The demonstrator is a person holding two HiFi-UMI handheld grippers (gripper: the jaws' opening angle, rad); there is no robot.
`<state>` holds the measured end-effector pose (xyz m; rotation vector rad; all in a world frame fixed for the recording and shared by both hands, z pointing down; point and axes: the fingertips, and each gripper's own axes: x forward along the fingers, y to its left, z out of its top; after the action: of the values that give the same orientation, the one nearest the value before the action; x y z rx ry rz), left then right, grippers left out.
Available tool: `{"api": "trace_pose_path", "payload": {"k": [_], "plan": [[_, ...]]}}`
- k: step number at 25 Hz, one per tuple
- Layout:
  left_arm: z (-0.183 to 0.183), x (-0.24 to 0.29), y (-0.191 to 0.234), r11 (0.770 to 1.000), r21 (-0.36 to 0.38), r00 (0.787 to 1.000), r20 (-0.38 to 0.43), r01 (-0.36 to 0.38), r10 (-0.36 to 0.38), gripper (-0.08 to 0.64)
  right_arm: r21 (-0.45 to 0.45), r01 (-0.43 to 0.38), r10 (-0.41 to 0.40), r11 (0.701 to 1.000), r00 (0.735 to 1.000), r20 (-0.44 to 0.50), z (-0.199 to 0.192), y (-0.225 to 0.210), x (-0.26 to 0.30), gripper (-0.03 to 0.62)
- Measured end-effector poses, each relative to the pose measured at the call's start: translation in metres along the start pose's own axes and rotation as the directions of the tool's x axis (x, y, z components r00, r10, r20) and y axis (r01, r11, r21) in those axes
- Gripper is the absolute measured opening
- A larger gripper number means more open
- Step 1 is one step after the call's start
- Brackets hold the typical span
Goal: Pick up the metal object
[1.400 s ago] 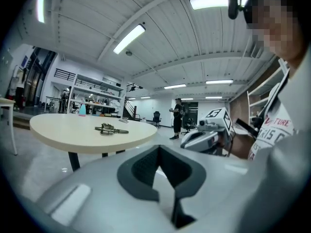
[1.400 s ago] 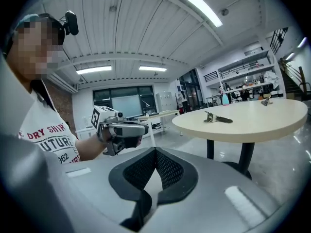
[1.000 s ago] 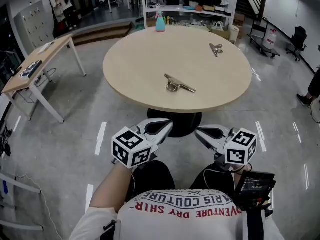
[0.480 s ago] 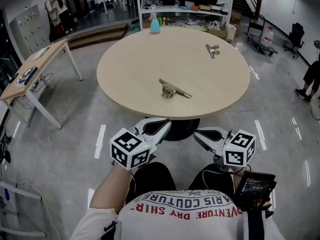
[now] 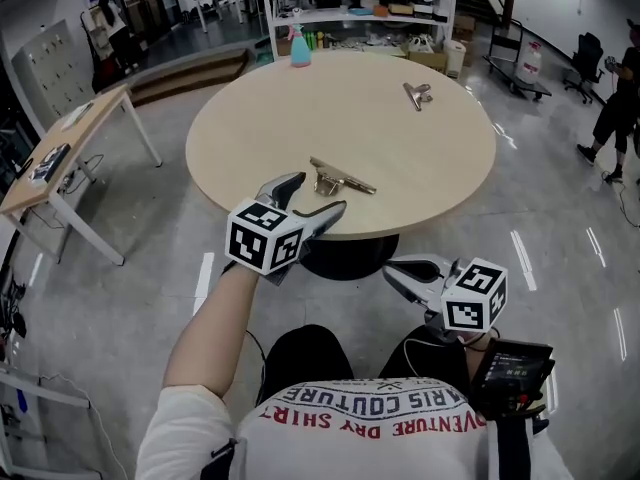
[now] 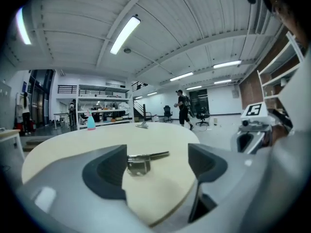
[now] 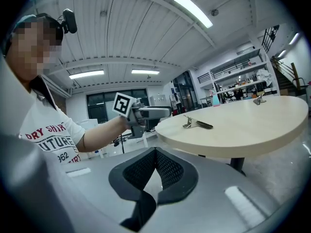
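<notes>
A long metal clip (image 5: 340,178) lies on the round beige table (image 5: 250,118), toward its near edge. My left gripper (image 5: 315,194) hovers at that edge, just short of the clip and pointing at it. Its jaws are opening and hold nothing; in the left gripper view the clip (image 6: 143,160) shows beyond the gap of the gripper (image 6: 155,154). My right gripper (image 5: 392,270) hangs low beside the person's lap, shut and empty; in its own view the gripper (image 7: 156,154) has its pads meeting. A second, smaller metal clip (image 5: 417,93) rests at the table's far right.
A blue-and-pink spray bottle (image 5: 300,50) stands at the table's far edge. A wooden side desk (image 5: 70,138) is to the left and shelving (image 5: 350,8) behind the table. A person (image 5: 612,108) stands at the far right on the grey floor.
My left gripper rose from beside the lap up to the table's near edge and its jaws spread apart. The right gripper stayed low and shut.
</notes>
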<state>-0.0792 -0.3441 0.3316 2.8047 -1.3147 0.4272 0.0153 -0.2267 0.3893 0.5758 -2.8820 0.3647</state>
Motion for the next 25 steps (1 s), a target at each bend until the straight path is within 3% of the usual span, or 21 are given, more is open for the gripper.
{"api": "trace_pose_path", "payload": {"k": [4,7,9,15,20,25], "plan": [[-0.010,0.038,0.024,0.999,-0.031,0.990,-0.136,0.022,-0.026,0.393,0.007,-0.003,0.003,1.000,1.000,-0.002,-0.004,-0.002,0.000,0.002],[-0.027,0.061,0.039,0.998,-0.063,0.968,-0.250,0.022,-0.037,0.397,0.012,-0.004,0.004,1.000,1.000,-0.001,-0.006,-0.002,0.001,0.002],[-0.037,0.071,0.046,0.999,-0.045,0.953,-0.302,0.004,-0.018,0.403,0.012,-0.001,0.001,1.000,1.000,-0.002,-0.007,-0.003,0.001,0.002],[-0.049,0.088,0.046,1.000,-0.028,0.927,-0.375,-0.014,0.003,0.399,0.016,0.016,-0.016,1.000,1.000,0.000,-0.010,-0.009,-0.002,0.002],[-0.055,0.088,0.055,0.997,-0.008,0.895,-0.442,-0.071,0.060,0.290,0.023,0.021,-0.021,1.000,1.000,0.001,-0.011,-0.008,-0.003,0.002],[-0.055,0.088,0.056,0.998,-0.015,0.886,-0.462,-0.062,0.048,0.285,0.023,0.022,-0.022,1.000,1.000,0.001,-0.010,-0.010,-0.001,0.002]]}}
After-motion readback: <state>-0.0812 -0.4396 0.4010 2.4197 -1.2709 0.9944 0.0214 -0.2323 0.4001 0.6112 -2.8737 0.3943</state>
